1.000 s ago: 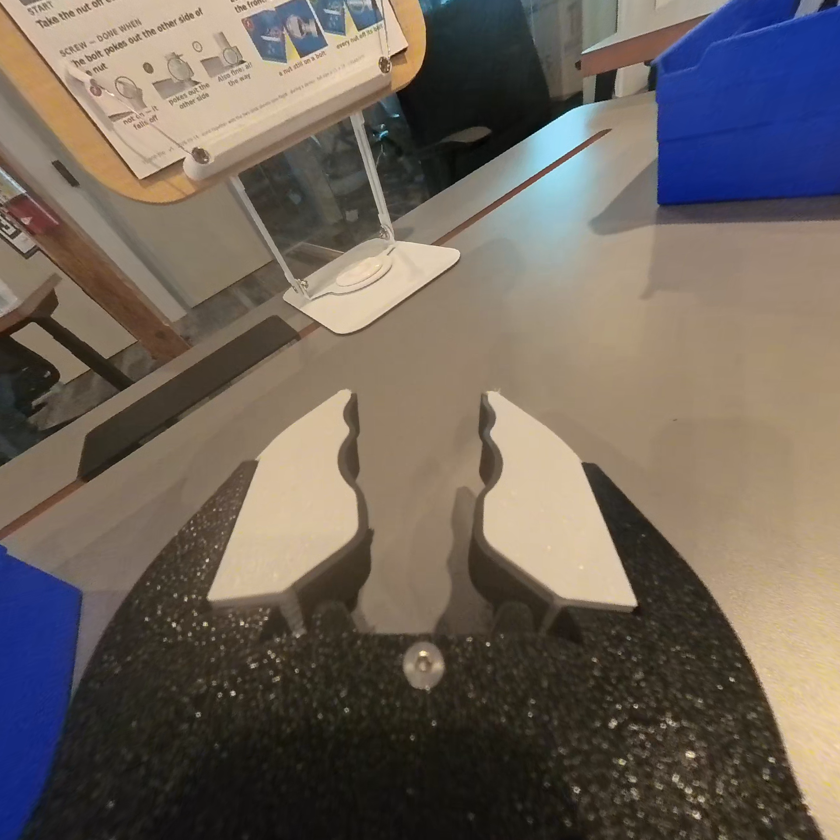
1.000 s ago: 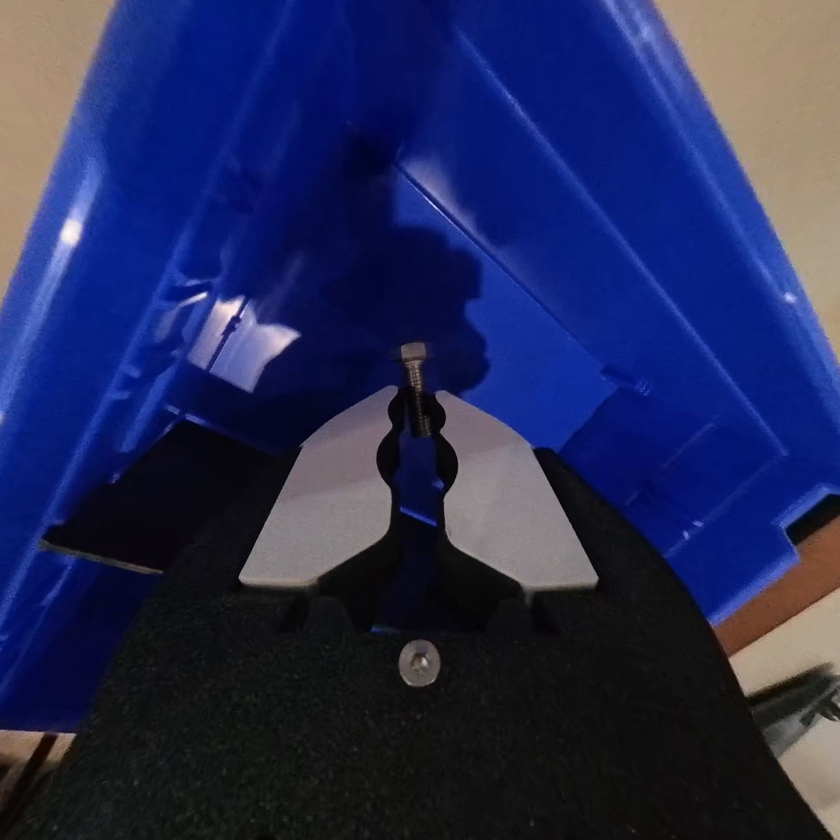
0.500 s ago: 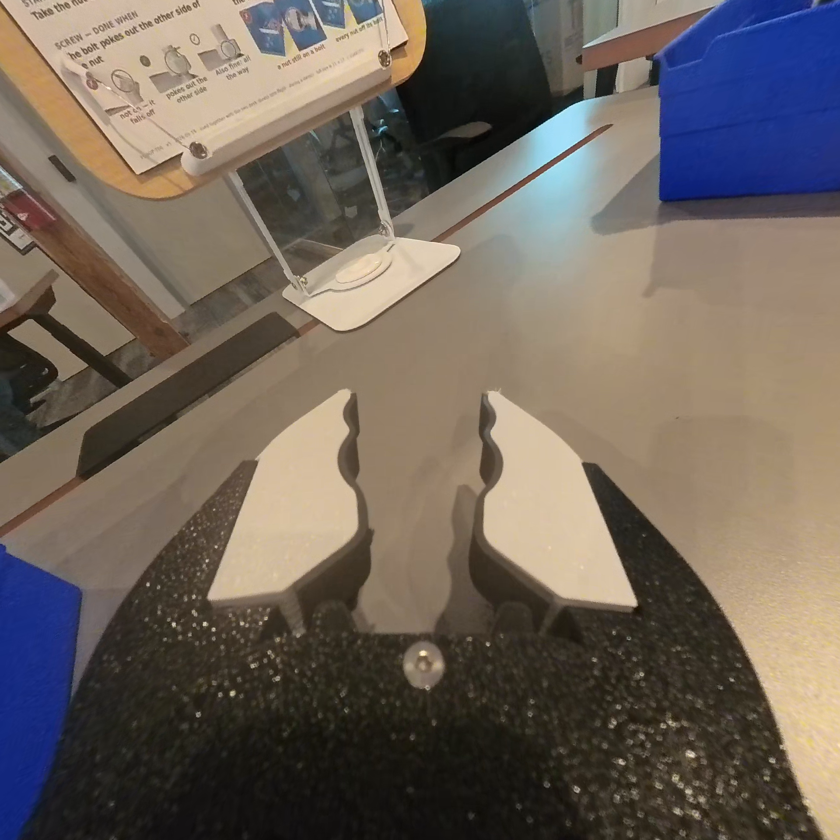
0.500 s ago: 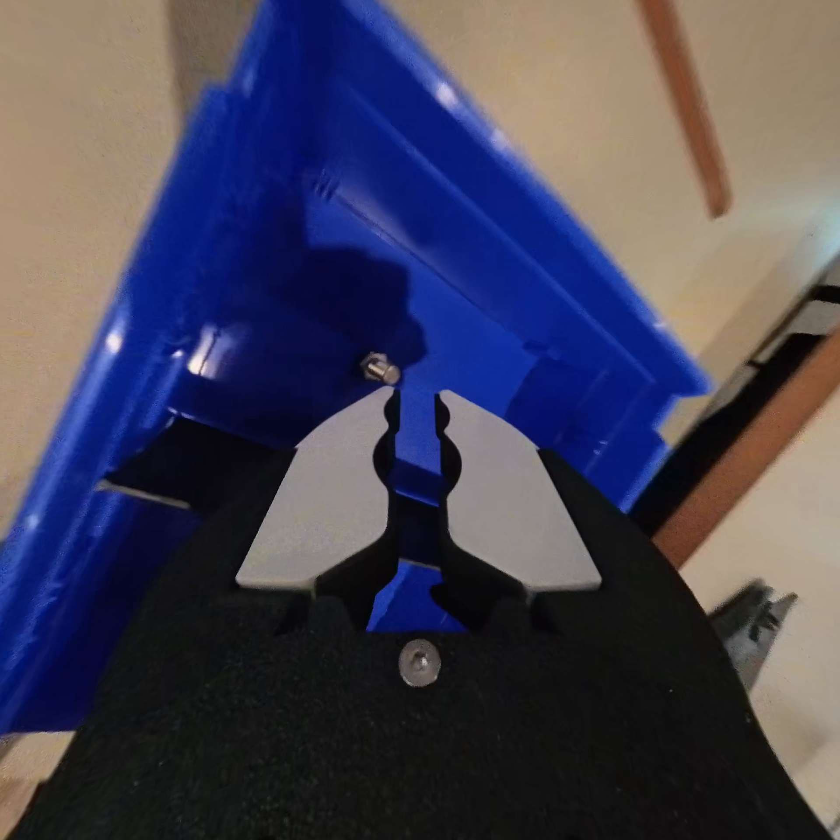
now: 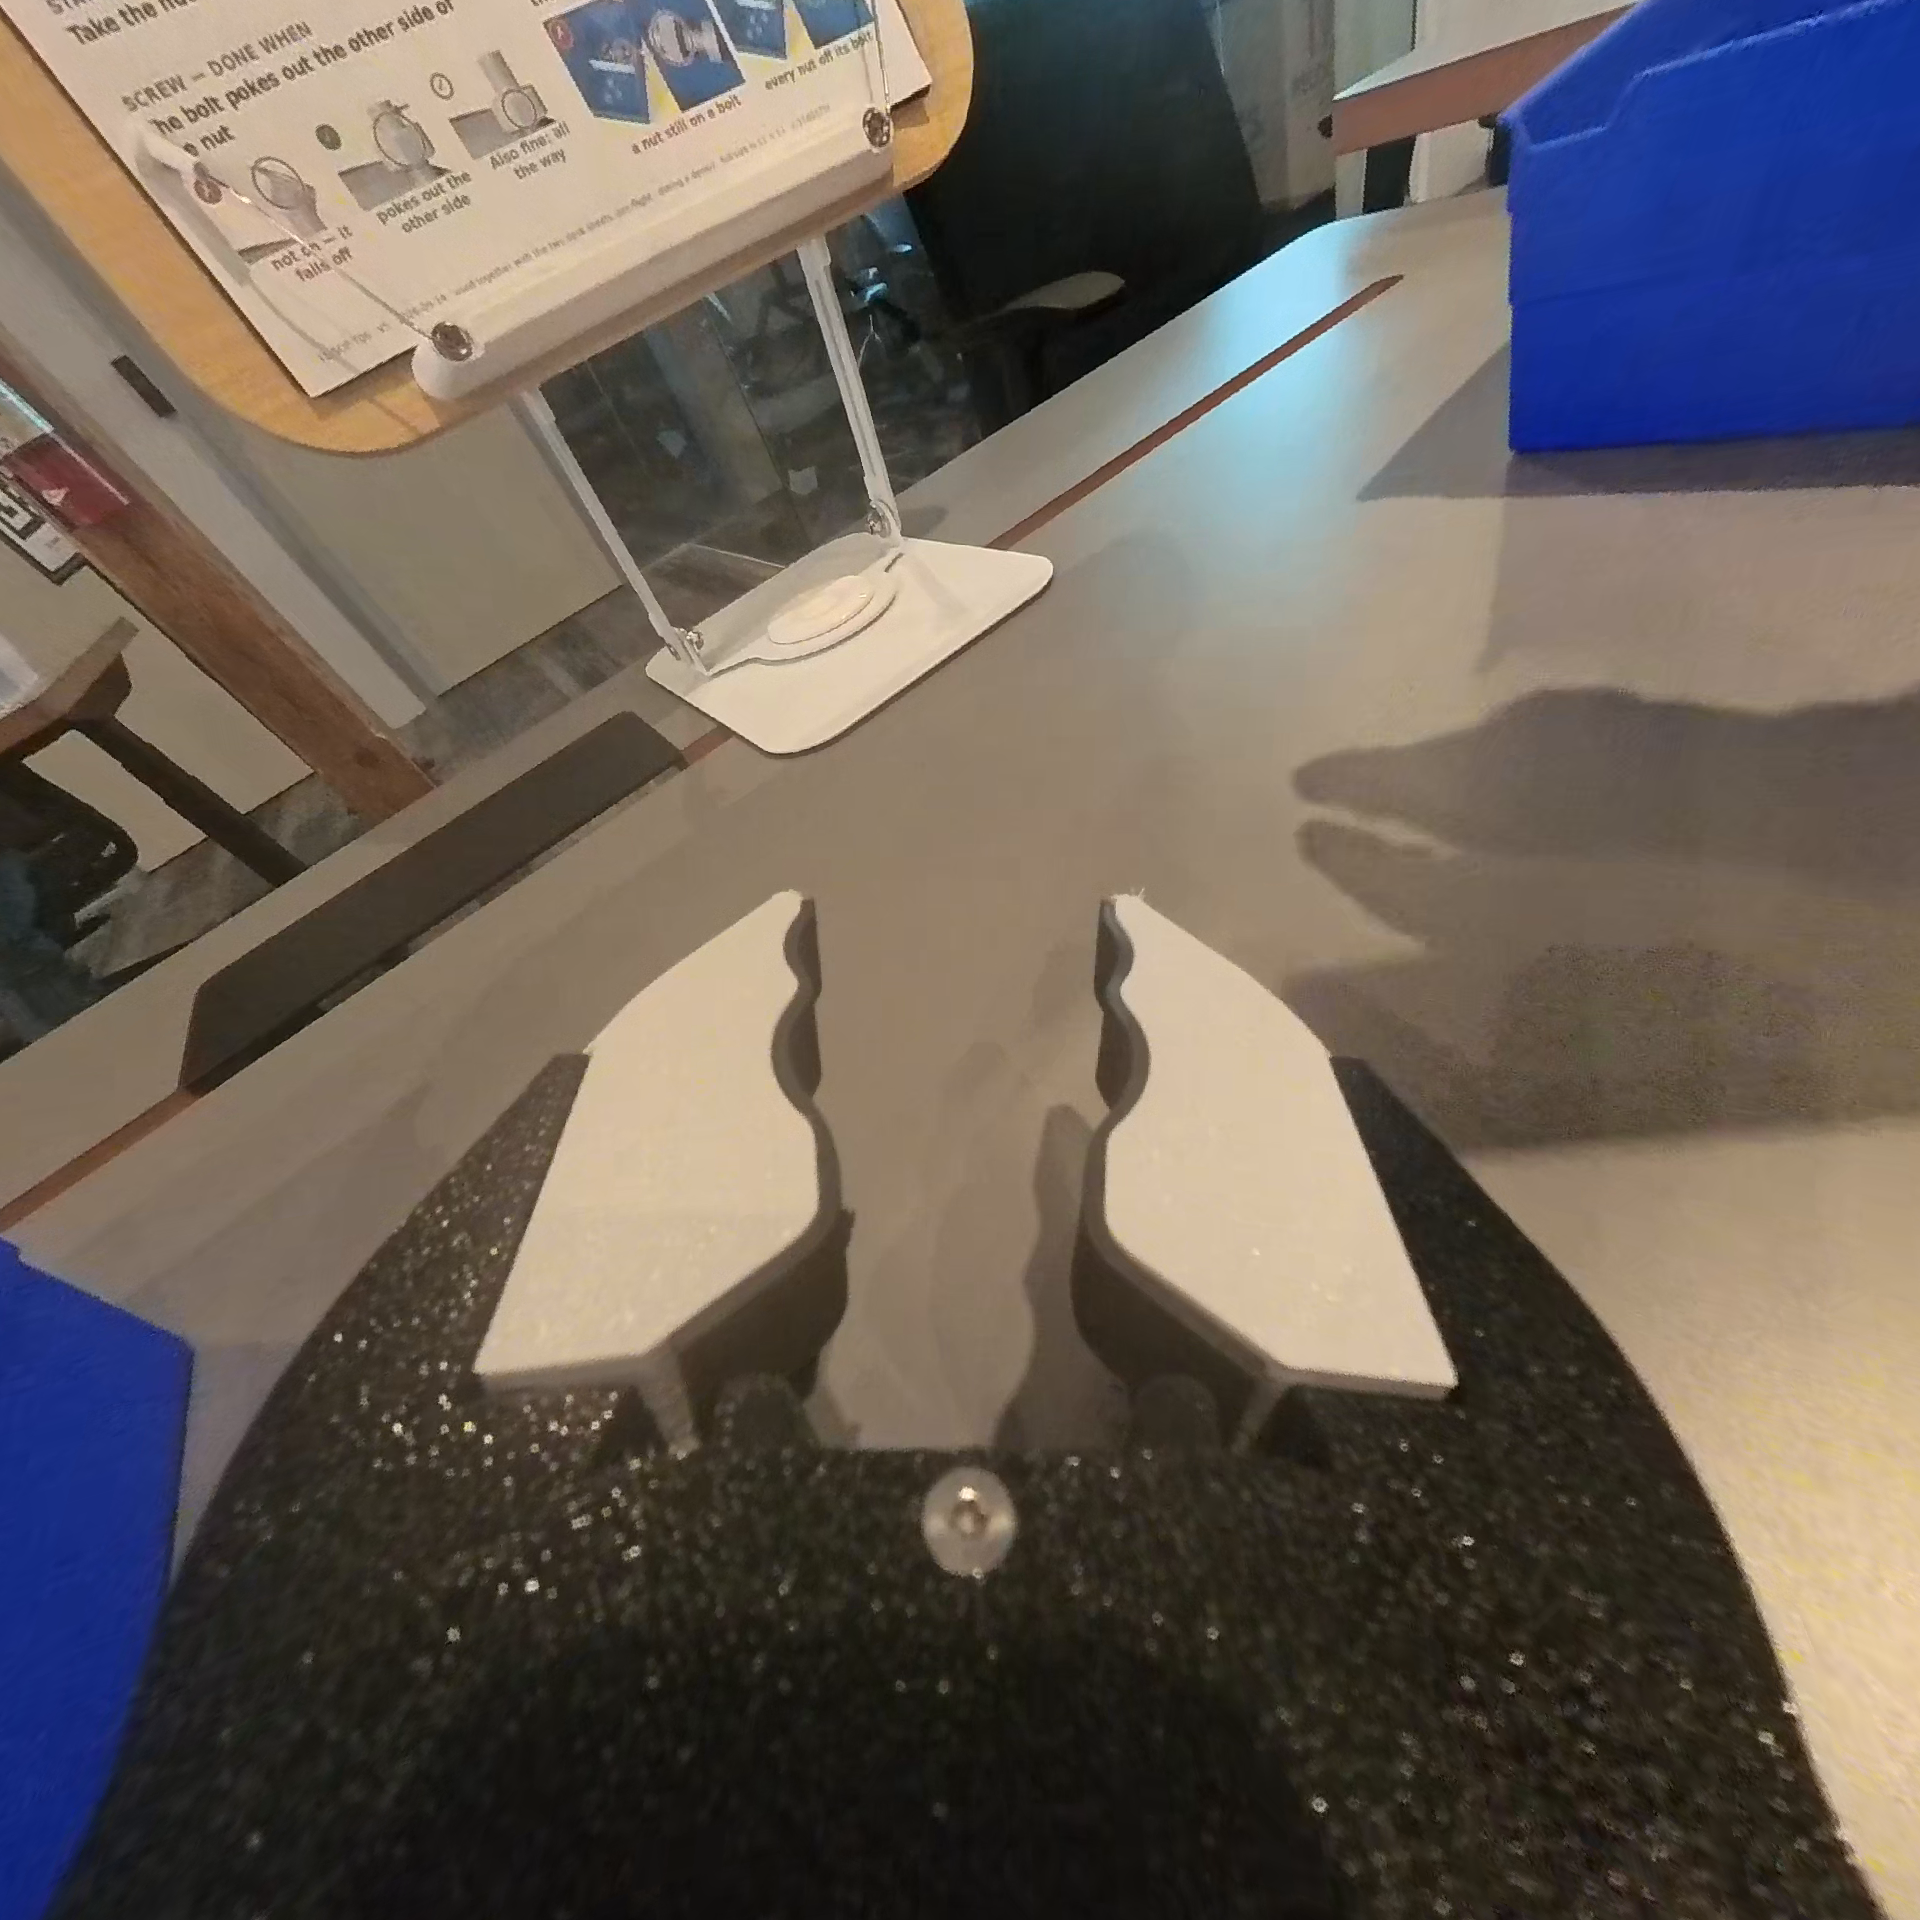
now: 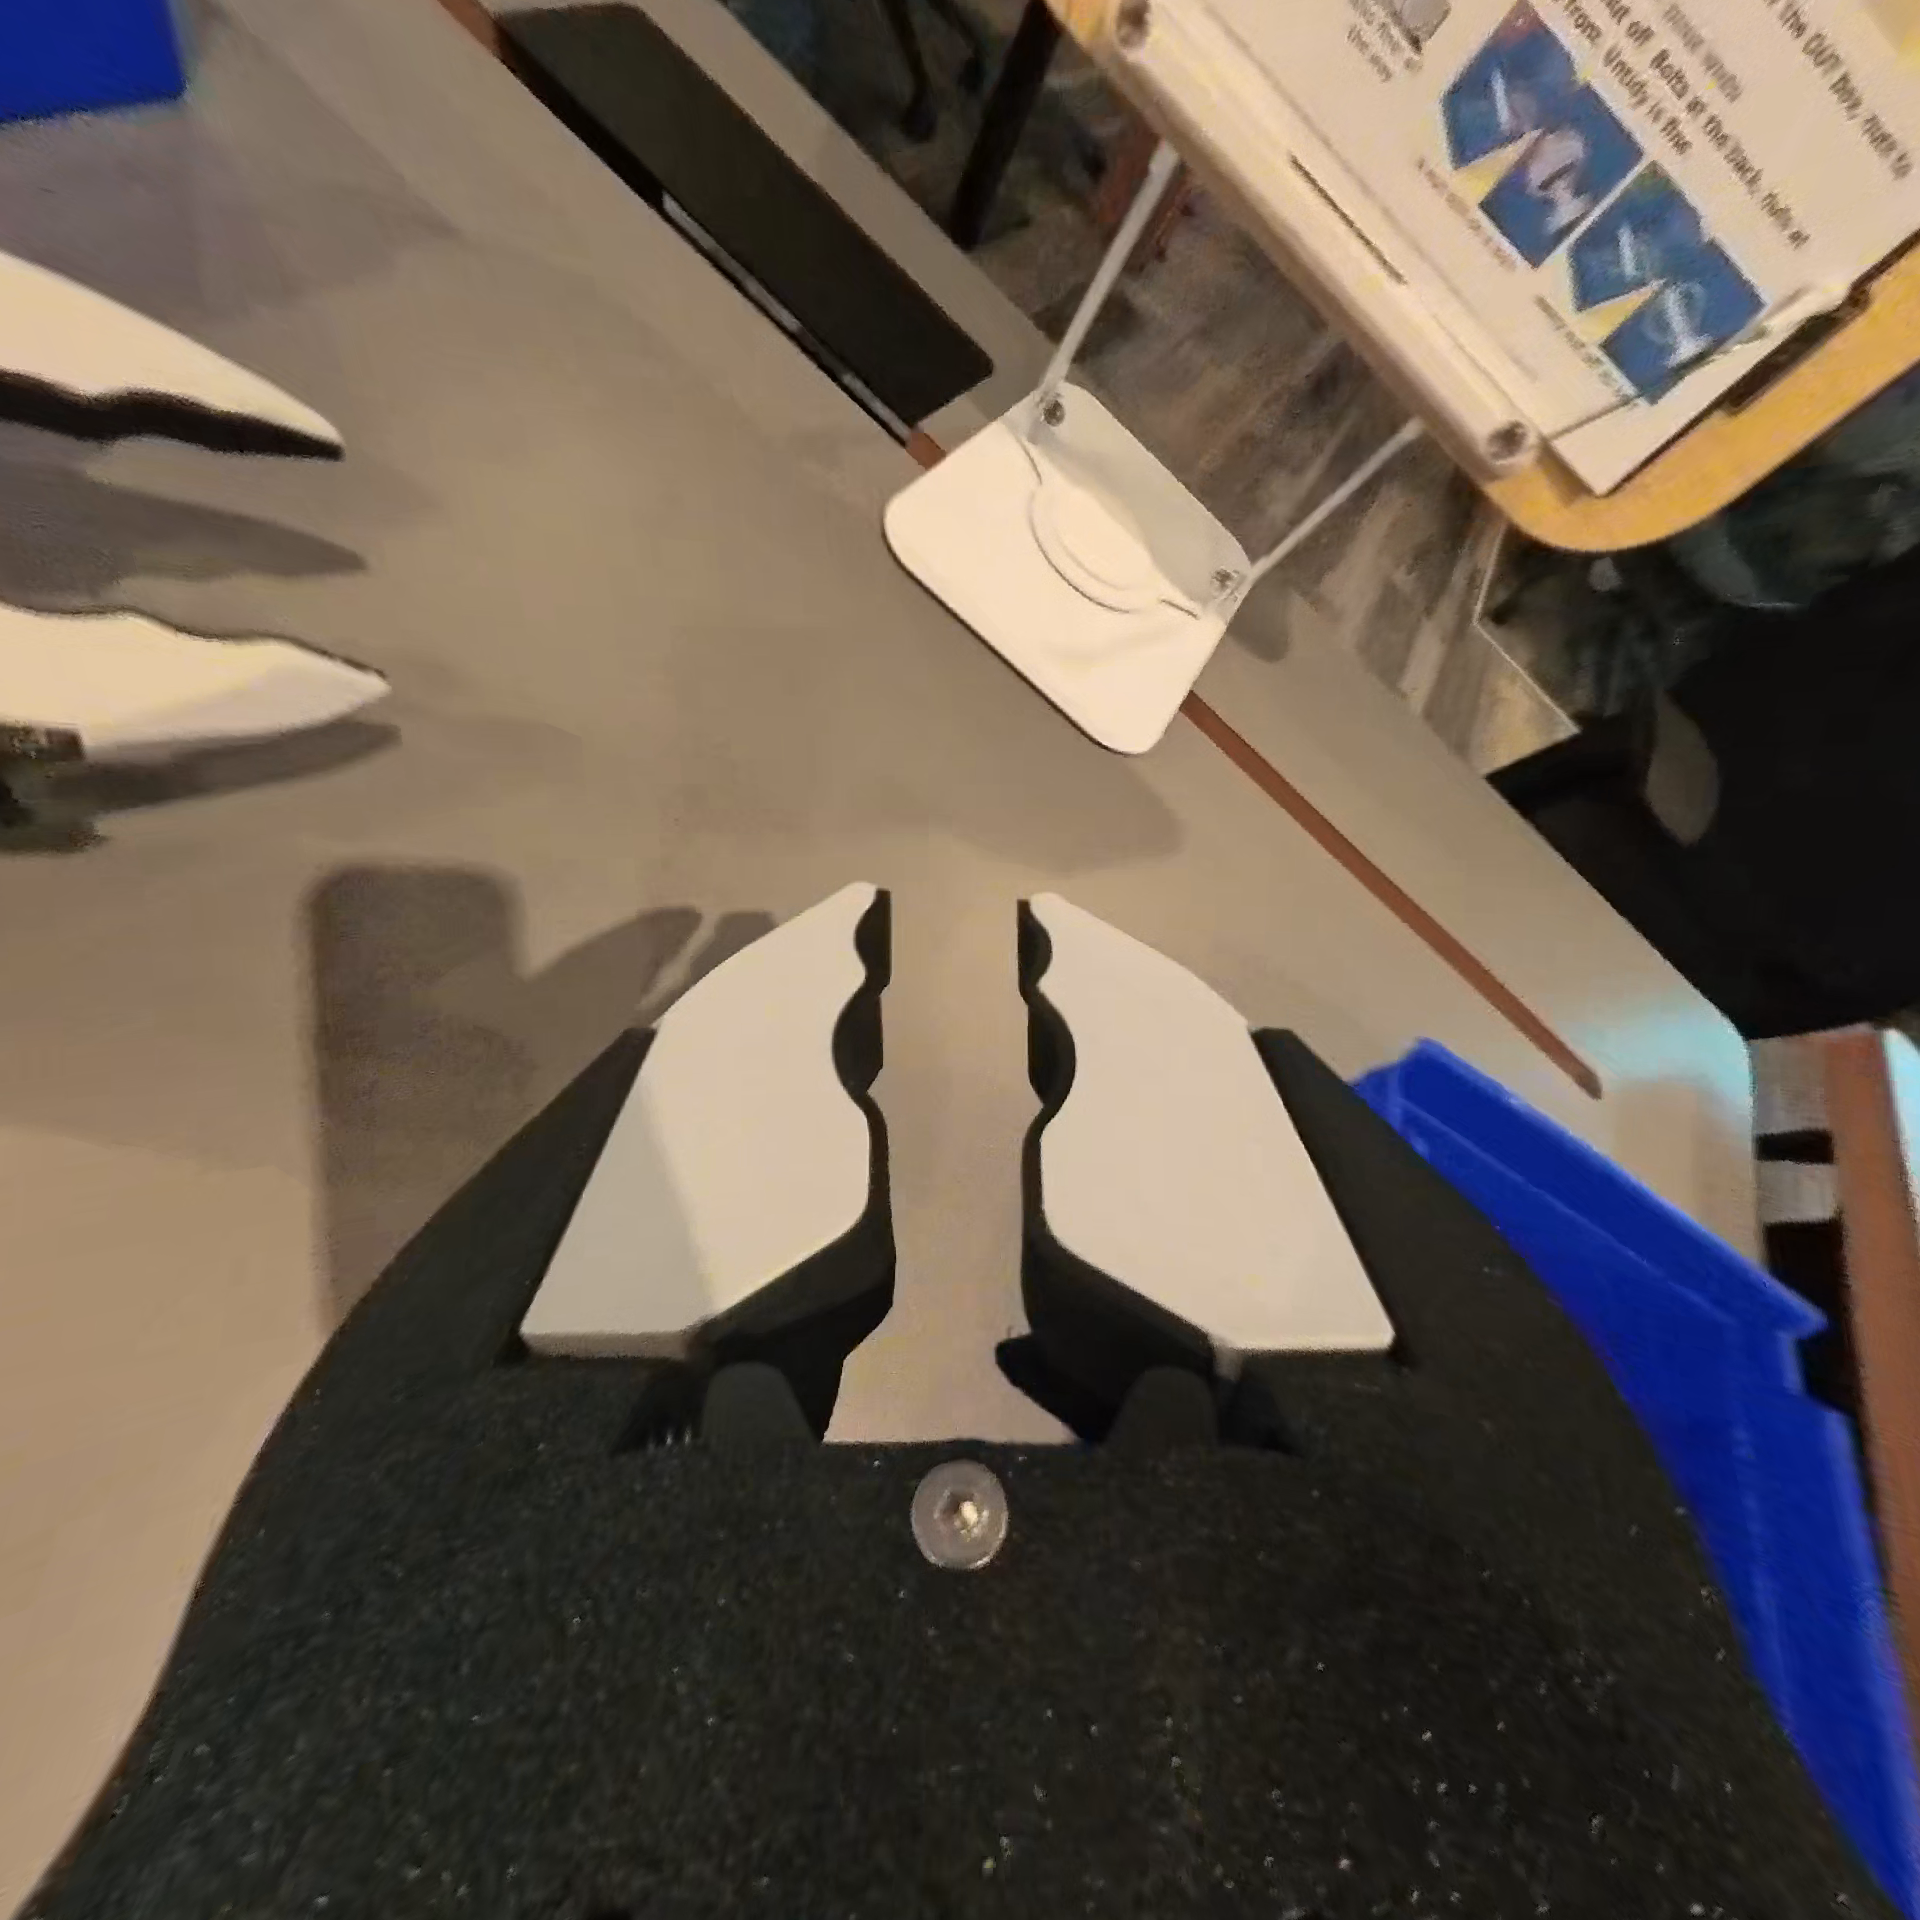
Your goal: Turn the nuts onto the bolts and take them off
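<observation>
My left gripper (image 5: pixel 956 914) is open and empty, low over the grey table (image 5: pixel 1195 727). My right gripper (image 6: pixel 953 914) is also open and empty, over the same table (image 6: pixel 623 727). The left gripper's white fingers (image 6: pixel 208 686) show at the left edge of the right wrist view. No bolt or nut shows in either view. A blue bin (image 5: pixel 1714 239) stands at the far right in the left wrist view. A blue bin (image 6: pixel 1662 1351) lies just right of my right gripper.
A white stand base (image 5: pixel 862 634) carries an instruction board (image 5: pixel 499 156) at the table's far edge; it also shows in the right wrist view (image 6: pixel 1070 582). A black pad (image 5: pixel 416 904) lies along that edge. Another blue bin's corner (image 5: pixel 73 1507) is at my lower left.
My right gripper held a bolt over the blue bin, opened and let it drop inside, then swung out over the table, its jaws wider. The left gripper has hardly moved.
</observation>
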### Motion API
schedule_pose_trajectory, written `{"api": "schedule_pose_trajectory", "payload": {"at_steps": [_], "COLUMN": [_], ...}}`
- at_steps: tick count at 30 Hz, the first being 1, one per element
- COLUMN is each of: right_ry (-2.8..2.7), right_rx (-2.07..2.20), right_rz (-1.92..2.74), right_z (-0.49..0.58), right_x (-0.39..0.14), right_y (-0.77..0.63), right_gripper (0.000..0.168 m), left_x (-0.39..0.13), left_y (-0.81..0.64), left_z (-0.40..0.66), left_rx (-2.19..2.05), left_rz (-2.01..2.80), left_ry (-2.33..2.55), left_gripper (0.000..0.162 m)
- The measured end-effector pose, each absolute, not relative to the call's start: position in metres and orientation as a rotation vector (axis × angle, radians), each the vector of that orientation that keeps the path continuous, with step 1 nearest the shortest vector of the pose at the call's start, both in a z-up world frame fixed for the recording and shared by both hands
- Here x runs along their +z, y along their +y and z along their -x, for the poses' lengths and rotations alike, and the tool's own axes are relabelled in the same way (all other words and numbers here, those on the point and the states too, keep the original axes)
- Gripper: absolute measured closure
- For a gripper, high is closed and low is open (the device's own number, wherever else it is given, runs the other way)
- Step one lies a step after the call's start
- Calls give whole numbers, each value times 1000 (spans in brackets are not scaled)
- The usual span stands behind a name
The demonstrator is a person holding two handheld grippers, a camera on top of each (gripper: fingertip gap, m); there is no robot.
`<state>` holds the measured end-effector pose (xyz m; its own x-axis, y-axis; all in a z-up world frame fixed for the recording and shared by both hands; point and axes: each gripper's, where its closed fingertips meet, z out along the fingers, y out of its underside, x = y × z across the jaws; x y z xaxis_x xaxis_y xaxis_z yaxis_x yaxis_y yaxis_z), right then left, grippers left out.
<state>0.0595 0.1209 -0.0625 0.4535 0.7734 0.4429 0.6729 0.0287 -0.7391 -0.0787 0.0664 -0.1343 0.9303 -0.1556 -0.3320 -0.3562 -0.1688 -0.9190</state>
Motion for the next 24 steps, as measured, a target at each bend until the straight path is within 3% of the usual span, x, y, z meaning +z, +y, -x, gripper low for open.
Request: {"api": "schedule_pose_trajectory", "payload": {"at_steps": [4, 7, 22, 24], "right_ry": [-1129, -1005, -1007, -1021], "right_rx": [172, 117, 173, 223], "right_rz": [1734, 1727, 1738, 1700], "right_z": [-34, -31, -21, -16], "right_x": [-92, -112, -136, -134], "right_y": [121, 132, 132, 128], "right_gripper": [146, 164, 156, 148], "left_x": [-134, -134, -134, -133], "left_y": [66, 66, 66, 66], "left_z": [78, 79, 77, 77], "left_rx": [186, 185, 199, 198], "left_rz": [1746, 1743, 1734, 1731], "left_ry": [388, 386, 402, 400], "left_gripper": [111, 112, 112, 112]}}
